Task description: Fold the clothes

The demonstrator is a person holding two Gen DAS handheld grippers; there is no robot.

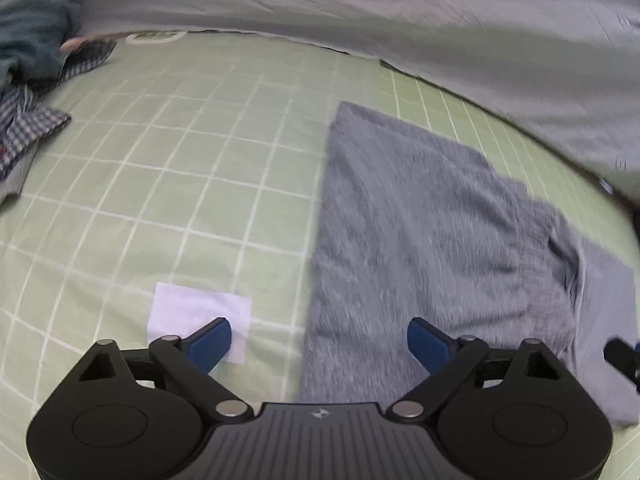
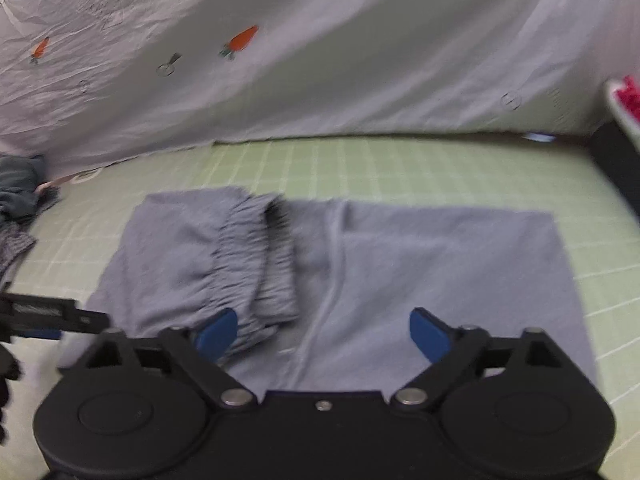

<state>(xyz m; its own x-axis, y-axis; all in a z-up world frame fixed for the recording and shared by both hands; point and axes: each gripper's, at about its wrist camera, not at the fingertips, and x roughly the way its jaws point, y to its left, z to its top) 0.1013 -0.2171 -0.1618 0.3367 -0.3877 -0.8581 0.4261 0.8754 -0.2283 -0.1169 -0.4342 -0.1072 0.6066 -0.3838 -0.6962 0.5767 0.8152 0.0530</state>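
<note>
A grey pair of pants [image 2: 400,272] lies partly folded on the green checked bedsheet [image 2: 400,168], its gathered waistband [image 2: 256,264] turned over onto the cloth. In the left wrist view the same grey garment [image 1: 432,248] stretches away on the right. My left gripper [image 1: 320,340] hovers open over the garment's left edge, blue pads wide apart and empty. My right gripper [image 2: 324,334] stands open just above the garment's near part, nothing between its fingers. The other gripper's black tip [image 2: 52,314] shows at the left edge of the right wrist view.
A white label patch [image 1: 200,320] lies on the sheet [image 1: 180,180] by my left finger. A checked shirt [image 1: 24,128] and dark clothes [image 1: 32,40] are piled at the far left. A pale carrot-print cloth [image 2: 320,60] hangs behind the bed. A red and white object [image 2: 628,96] sits far right.
</note>
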